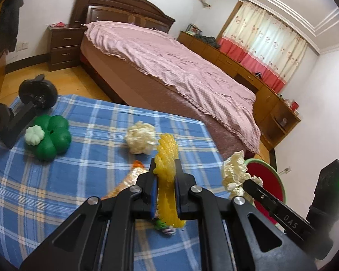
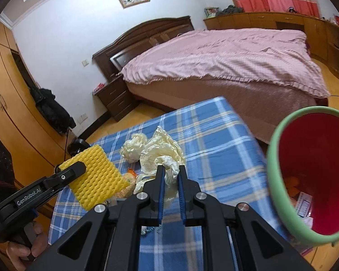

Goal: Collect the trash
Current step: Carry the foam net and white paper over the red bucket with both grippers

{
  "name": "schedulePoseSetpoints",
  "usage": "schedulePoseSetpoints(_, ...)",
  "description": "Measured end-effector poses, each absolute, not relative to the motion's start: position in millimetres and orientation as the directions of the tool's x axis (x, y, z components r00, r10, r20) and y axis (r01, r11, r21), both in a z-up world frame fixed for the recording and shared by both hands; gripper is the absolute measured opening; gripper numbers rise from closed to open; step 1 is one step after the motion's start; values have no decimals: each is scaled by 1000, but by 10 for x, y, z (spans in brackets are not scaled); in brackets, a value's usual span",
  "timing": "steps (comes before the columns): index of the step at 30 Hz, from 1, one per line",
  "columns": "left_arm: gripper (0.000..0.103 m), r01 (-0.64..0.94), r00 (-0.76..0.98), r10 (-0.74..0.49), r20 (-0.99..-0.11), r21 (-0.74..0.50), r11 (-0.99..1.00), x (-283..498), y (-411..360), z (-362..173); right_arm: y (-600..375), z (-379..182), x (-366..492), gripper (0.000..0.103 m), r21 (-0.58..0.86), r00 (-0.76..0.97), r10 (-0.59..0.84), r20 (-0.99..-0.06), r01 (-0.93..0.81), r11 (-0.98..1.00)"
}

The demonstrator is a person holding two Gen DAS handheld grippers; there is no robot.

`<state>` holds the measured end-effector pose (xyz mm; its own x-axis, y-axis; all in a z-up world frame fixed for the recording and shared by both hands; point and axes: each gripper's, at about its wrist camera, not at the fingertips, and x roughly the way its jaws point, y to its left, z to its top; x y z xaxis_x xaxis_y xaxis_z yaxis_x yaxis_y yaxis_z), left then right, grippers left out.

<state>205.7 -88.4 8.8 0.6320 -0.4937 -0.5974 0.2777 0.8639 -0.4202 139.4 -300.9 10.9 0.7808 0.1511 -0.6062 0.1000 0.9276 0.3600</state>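
Black tool (image 2: 170, 171) with blue pads (image 2: 161, 194) (silver screws (image 2: 142, 196)).

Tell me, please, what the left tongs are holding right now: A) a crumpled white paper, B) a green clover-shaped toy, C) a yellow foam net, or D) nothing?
C: the left tongs are shut on the yellow foam net, also seen from the right wrist camera.

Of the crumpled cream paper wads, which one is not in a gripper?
The smaller crumpled wad lying alone on the blue plaid cloth; the larger wad is pinched in the right gripper.
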Motion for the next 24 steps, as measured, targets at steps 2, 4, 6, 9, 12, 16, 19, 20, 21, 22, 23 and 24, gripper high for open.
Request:
schedulePoseSetpoints(2, 11, 295, 626, -505, -594, -418, 859, 2018, -962, 125, -3081, 153, 1277, 13, 362, 793, 134, -595, 116, 925)
schedulePoseSetpoints(4, 11, 315, 618, -516, -593, -414, 854, 1979, -1053, 157, -3159, 186, 1163, 13, 362, 800, 118, -589, 130, 923)
schedulePoseSetpoints(6, 11, 335, 610, -526, -592, -409, 849, 1936, -1145, 189, -3242, 201, 1067, 13, 365, 804, 104, -585, 147, 919)
schedulePoseSetpoints(9, 11, 369, 597, -541, -592, -396, 841, 1865, -1300, 227, -3376, 204, 912, 13, 375, 810, 79, -582, 181, 909)
schedulePoseSetpoints(12, 11, 404, 580, -556, -595, -383, 831, 1801, -1478, 255, -3524, 187, 755, 13, 382, 813, 48, -580, 220, 898)
schedulePoseSetpoints(16, 11, 449, 552, -577, -602, -368, 814, 1726, -1739, 268, -3763, 147, 559, 13, 400, 817, 7, -577, 275, 874)
schedulePoseSetpoints(19, 11, 484, 529, -589, -611, -354, 800, 1671, -1949, 265, -3944, 107, 421, 13, 413, 817, -25, -575, 316, 854)
schedulePoseSetpoints(20, 11, 493, 523, -593, -613, -350, 797, 1649, -2003, 263, -4007, 96, 387, 13, 416, 817, -34, -576, 329, 848)
schedulePoseSetpoints(21, 11, 506, 513, -597, -616, -345, 791, 1631, -2083, 258, -4061, 81, 354, 13, 419, 816, -43, -576, 341, 841)
schedulePoseSetpoints(22, 11, 515, 506, -601, -619, -342, 786, 1611, -2148, 257, -4124, 63, 315, 13, 424, 815, -53, -577, 355, 833)
schedulePoseSetpoints(23, 11, 525, 498, -605, -621, -338, 781, 1593, -2210, 256, -4195, 41, 274, 13, 430, 814, -63, -578, 369, 824)
schedulePoseSetpoints(24, 11, 537, 490, -609, -624, -334, 775, 1579, -2280, 251, -4260, 21, 243, 13, 434, 812, -73, -580, 383, 815)
